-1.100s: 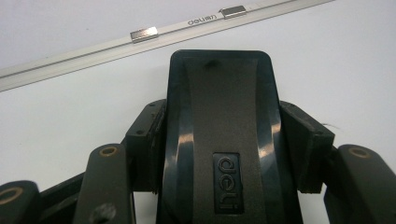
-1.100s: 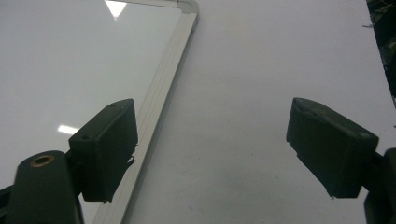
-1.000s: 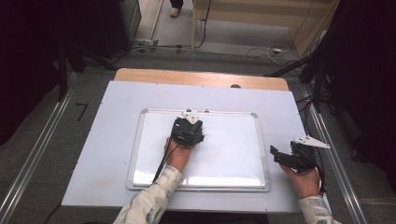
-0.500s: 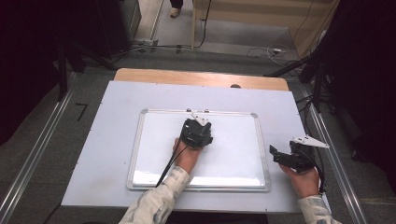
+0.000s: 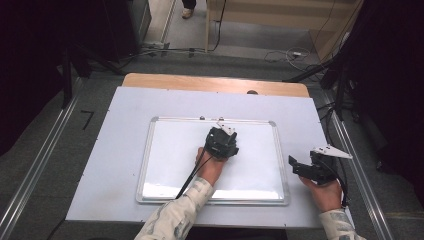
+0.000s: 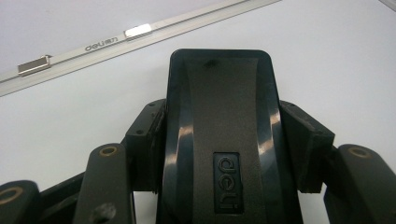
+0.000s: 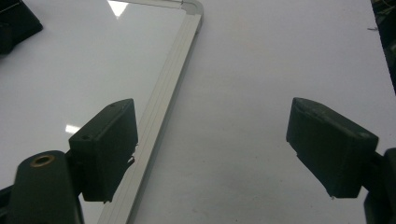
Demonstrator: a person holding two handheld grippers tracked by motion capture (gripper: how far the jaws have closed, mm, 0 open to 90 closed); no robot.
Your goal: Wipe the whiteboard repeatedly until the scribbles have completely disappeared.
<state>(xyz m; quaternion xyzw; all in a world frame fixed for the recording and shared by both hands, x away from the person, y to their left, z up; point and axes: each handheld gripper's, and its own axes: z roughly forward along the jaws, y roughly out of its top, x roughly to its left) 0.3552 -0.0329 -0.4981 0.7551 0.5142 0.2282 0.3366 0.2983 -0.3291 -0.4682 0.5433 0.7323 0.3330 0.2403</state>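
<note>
Right now the left gripper (image 5: 221, 145) is clamped on a glossy black rectangular plastic whiteboard eraser (image 6: 224, 140) — its two pads press the eraser's long sides, and the eraser sits down on the white metal-framed whiteboard (image 5: 165, 150), in the board's upper middle, a little below the silver top frame rail (image 6: 140, 39). The whiteboard lies flat on the pale grey table top (image 5: 125, 110). Over at the board's right edge, the right gripper (image 7: 210, 149) hovers above the table — jaws spread wide, nothing between them, one pad over the aluminium frame.
</note>
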